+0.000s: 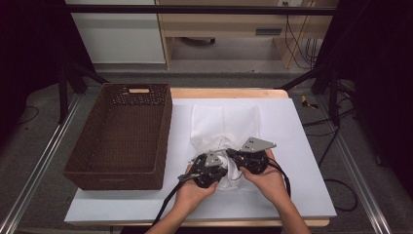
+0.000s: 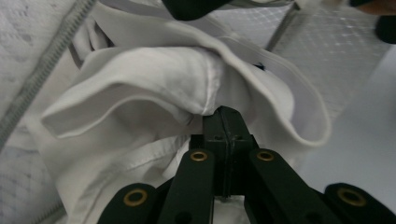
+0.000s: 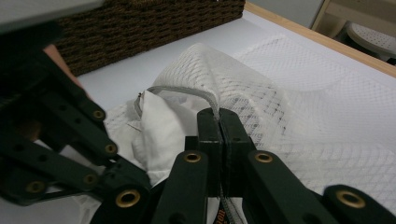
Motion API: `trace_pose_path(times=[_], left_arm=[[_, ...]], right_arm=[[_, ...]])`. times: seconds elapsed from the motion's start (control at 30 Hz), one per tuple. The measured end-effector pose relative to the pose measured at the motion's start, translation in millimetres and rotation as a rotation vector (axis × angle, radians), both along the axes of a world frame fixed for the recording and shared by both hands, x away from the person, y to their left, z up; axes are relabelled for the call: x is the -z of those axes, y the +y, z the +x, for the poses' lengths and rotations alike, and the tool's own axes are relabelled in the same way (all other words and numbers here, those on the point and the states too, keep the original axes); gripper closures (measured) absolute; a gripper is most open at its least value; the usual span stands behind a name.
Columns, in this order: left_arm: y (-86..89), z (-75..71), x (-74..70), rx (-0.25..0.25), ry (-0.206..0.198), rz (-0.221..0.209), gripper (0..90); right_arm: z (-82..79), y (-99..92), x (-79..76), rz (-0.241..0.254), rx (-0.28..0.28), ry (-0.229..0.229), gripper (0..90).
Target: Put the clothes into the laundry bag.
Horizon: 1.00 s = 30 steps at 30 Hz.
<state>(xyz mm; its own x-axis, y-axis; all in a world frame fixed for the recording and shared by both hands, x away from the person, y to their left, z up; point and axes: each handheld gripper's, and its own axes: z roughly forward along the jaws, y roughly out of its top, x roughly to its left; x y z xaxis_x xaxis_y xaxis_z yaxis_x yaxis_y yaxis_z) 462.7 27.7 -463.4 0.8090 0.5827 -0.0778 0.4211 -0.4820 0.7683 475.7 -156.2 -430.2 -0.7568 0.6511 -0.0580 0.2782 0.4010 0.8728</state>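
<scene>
Wicker basket (image 1: 122, 136) walls the left; bare sheet (image 1: 297, 146) lies open rightward.

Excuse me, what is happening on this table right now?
A person works with a hand-held gripper in each hand at the open end of a white mesh laundry bag. The left hand-held gripper pinches a white garment; the right hand-held gripper is shut on the bag's zipper edge. A brown wicker basket stands beside them.
</scene>
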Motion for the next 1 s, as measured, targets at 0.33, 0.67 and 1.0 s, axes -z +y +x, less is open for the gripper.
trace_pose_path(times=[0.33, 0.67, 1.0], left_arm=[[-6.3, 24.6, 9.1, -0.037, -0.031, 0.056, 90.0], [3.3, 1.5, 4.7, -0.026, -0.011, 0.026, 90.0], [-3.2, -50.2, -5.0, 0.076, 0.003, 0.007, 90.0]], right_arm=[[-0.5, -1.0, -2.0, 0.006, 0.000, 0.001, 89.1], [0.6, -4.4, -2.0, 0.010, 0.011, 0.008, 89.1], [2.4, -7.2, -1.9, 0.010, 0.013, 0.016, 89.1]])
